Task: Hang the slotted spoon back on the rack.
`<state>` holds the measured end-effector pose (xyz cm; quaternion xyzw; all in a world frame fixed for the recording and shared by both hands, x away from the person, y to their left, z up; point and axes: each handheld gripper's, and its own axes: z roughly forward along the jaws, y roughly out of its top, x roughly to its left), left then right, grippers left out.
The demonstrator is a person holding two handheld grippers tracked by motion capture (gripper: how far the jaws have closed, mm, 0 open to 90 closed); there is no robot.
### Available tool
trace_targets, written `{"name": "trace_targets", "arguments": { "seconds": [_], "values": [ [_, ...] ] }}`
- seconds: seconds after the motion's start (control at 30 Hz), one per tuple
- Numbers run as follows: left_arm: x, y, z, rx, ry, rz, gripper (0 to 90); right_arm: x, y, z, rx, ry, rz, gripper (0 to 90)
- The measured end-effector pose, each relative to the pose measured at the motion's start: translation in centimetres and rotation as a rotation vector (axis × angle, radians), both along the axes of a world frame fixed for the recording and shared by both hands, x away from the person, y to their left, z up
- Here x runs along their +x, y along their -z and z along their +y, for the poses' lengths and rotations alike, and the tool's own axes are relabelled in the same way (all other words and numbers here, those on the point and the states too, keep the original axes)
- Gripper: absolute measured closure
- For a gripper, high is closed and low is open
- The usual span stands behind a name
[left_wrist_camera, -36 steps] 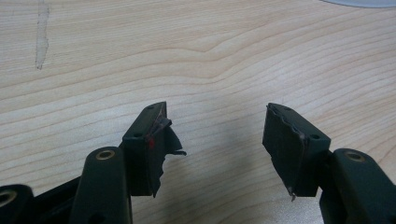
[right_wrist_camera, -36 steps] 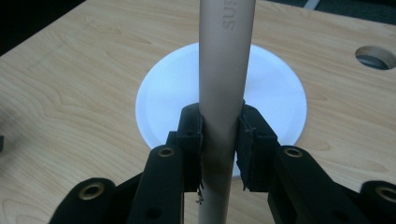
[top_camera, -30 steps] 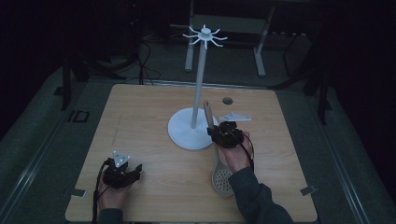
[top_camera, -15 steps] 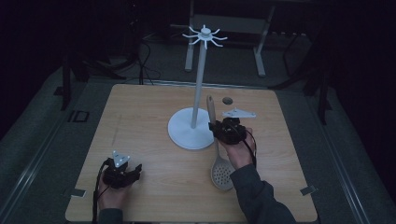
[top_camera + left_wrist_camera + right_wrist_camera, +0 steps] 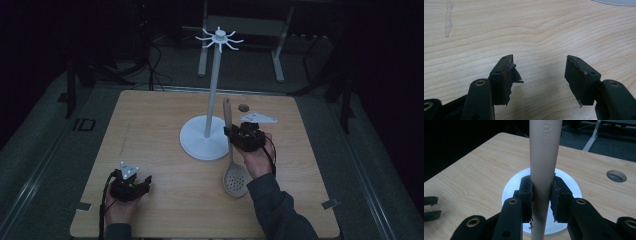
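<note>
The right tongs [image 5: 231, 134] are clamped on the handle of a beige slotted spoon [image 5: 236, 180], just right of the white stand [image 5: 205, 142] that rises from the middle of the worktop [image 5: 150, 125]. In the right gripper view the two black pads [image 5: 527, 192] press on either side of the handle [image 5: 543, 170], which runs straight up between them with the stand's round base behind it. From above, the spoon is tilted: its handle tip points away from the person, beside the stand's pole, and its perforated bowl hangs toward the person, nearer than the base and to its right. Whether the bowl touches the worktop cannot be told.

The left tongs [image 5: 145, 184] sit well to the left of the stand and nearer the person, in a hand low over the wood. In the left gripper view [image 5: 540, 75] the jaws stand wide apart with bare wood grain between them and nothing gripped; a sliver of the stand's base shows at the top right edge.

A small round hole [image 5: 243, 107] lies in the worktop just beyond and right of the stand.
</note>
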<state>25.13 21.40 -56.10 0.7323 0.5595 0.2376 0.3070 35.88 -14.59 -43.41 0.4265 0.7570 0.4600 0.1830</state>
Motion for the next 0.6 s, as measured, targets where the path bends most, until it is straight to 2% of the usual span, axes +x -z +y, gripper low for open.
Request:
{"name": "trace_targets", "arguments": {
  "seconds": [0.6],
  "values": [
    [0.0, 0.0, 0.0, -0.002, -0.003, -0.001, 40.9, 0.2, -1.3, -0.1, 0.018, -0.002, -0.039, 73.0]
  ]
}}
